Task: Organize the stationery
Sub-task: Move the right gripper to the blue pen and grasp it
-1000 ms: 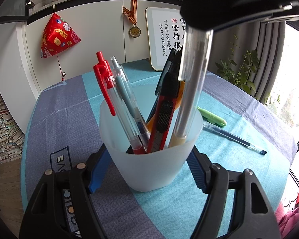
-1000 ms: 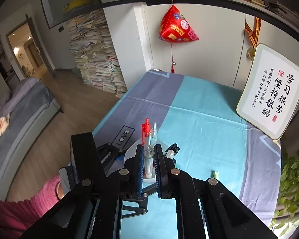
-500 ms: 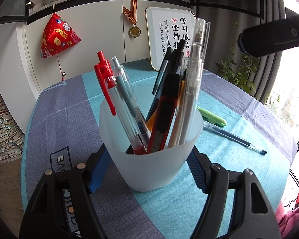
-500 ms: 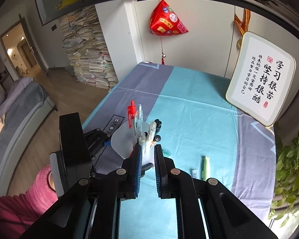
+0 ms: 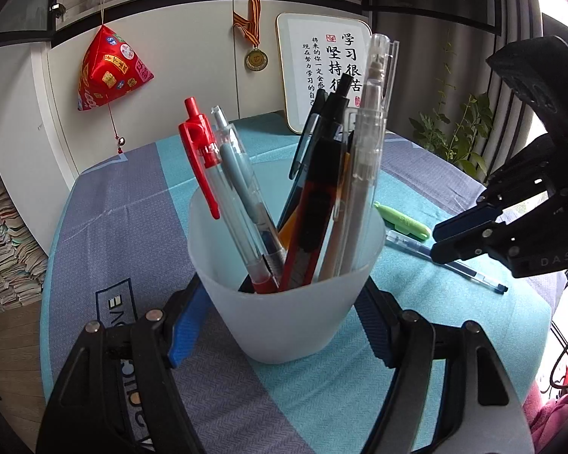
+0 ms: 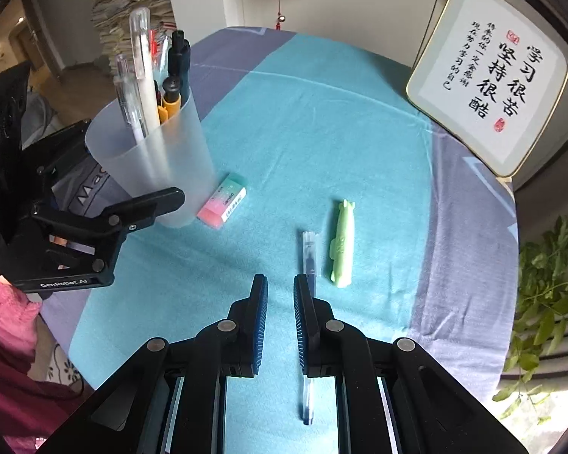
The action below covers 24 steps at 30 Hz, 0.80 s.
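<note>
- Left tool (image 5: 284, 325) clamped on the frosted cup (image 5: 287, 302), blue pads pressed on both sides of its lower wall; cup stands upright on the worktop (image 6: 322, 132).
- Cup holds several items, all leaning: red-clip pen (image 5: 208, 174), grey-blue pen (image 5: 242, 189), black-and-red utility knife (image 5: 314, 219), clear pen (image 5: 363, 174) sticking up tallest on the right side (some darker pens behind, hard to separate).
- Right tool (image 6: 280, 302) has its jaws nearly together, only a narrow gap, nothing between the pads; it points steeply down at the worktop.
- Blue gel pen (image 6: 308, 261) lies flat on the teal cloth, running under the right tool's right-hand finger (touching or just over it, can't tell); its tip end shows again below the fingers.
- Green novelty pen (image 6: 342, 244) lies just beside the gel pen, on its right in the right wrist view, roughly parallel, apart from it.
- Pink-and-green eraser (image 6: 223, 204) lies flat, just beside the cup base (may touch it, unclear).
- Framed calligraphy board (image 6: 488, 87) stands tilted at the far edge of the worktop.
- Left wrist view: right tool (image 5: 447, 242) seen from the side over the gel pen (image 5: 447, 261), green pen (image 5: 401, 221) just beyond.
- Pink sleeve (image 6: 3, 321) at lower left of the right wrist view.
</note>
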{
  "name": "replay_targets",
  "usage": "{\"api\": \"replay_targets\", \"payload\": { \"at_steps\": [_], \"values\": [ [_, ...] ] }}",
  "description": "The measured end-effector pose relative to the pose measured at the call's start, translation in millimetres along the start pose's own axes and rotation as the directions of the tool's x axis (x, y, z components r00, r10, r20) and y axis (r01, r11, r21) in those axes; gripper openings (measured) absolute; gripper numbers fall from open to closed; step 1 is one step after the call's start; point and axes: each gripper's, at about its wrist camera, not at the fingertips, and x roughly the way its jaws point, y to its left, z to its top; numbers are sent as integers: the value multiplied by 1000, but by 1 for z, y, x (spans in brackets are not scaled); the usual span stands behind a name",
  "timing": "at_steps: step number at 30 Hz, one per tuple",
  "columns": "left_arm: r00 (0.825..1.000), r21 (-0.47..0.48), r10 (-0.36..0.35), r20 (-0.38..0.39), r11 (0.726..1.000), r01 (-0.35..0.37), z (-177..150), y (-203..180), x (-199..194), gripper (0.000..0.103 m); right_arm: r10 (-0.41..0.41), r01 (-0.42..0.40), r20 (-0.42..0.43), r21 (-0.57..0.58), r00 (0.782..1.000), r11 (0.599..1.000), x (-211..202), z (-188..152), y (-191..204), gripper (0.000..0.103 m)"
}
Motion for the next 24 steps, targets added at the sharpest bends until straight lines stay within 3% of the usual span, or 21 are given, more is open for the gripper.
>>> {"api": "replay_targets", "payload": {
  "at_steps": [12, 18, 24],
  "values": [
    [1000, 1, 1, 0, 1000, -1, 0, 0, 0, 71, -18, 19, -61, 9, 998, 1000, 29, 15, -13, 12],
    [1000, 2, 1, 0, 1000, -1, 0, -1, -1, 71, -10, 11, -65, 16, 998, 1000, 39, 20, -20, 21],
    [1000, 2, 1, 0, 1000, -1, 0, 0, -1, 71, -1, 2, -62, 23, 998, 1000, 43, 24, -22, 21]
  ]
}}
